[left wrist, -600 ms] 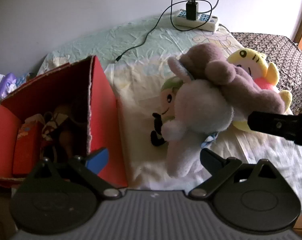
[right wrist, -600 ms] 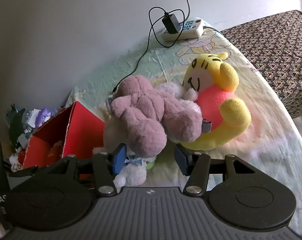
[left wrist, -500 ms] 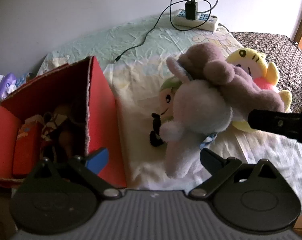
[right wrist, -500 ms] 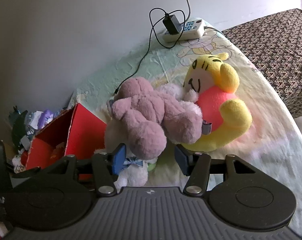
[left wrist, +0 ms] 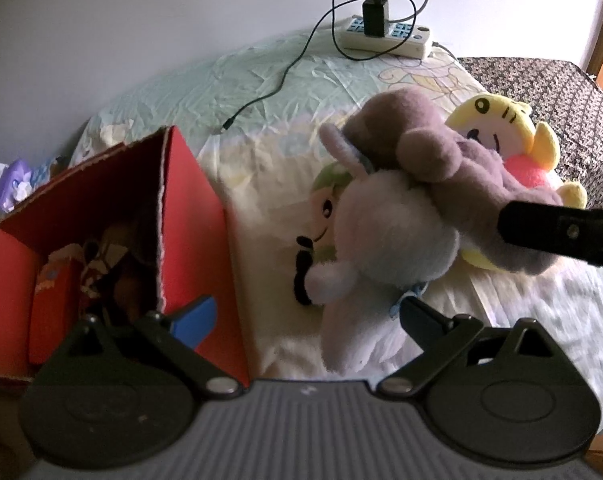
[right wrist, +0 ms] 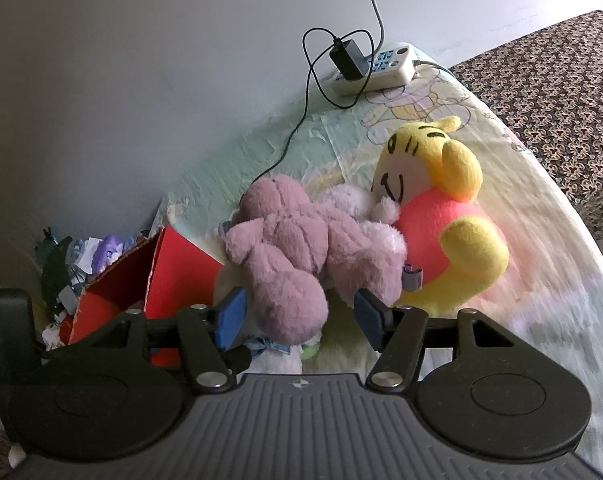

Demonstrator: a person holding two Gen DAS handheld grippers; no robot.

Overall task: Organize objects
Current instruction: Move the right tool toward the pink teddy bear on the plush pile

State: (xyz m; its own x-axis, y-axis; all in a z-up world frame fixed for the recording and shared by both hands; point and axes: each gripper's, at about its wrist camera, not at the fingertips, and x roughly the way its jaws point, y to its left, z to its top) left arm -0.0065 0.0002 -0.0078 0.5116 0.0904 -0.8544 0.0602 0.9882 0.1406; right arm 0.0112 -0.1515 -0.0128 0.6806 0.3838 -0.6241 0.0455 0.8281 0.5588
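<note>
Right gripper (right wrist: 297,316): jaws parted around the mauve plush (right wrist: 293,256), not yet clamped.
Left gripper (left wrist: 305,314): released, waiting by the box (left wrist: 189,216) (probable destination).
Mauve plush: piled on other toys, on the bed (left wrist: 261,80).

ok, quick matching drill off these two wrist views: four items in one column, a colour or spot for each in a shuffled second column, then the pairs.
Items:
1. bear plush
2. tiger plush
3. cardboard box
4. power strip

Descriptions:
A. red, open top, left of the plush pile
B. white, by the wall, black charger plugged in
C. mauve, draped over the pale plush
D. yellow with a pink body

Pairs: 1-C, 2-D, 3-A, 4-B
</note>
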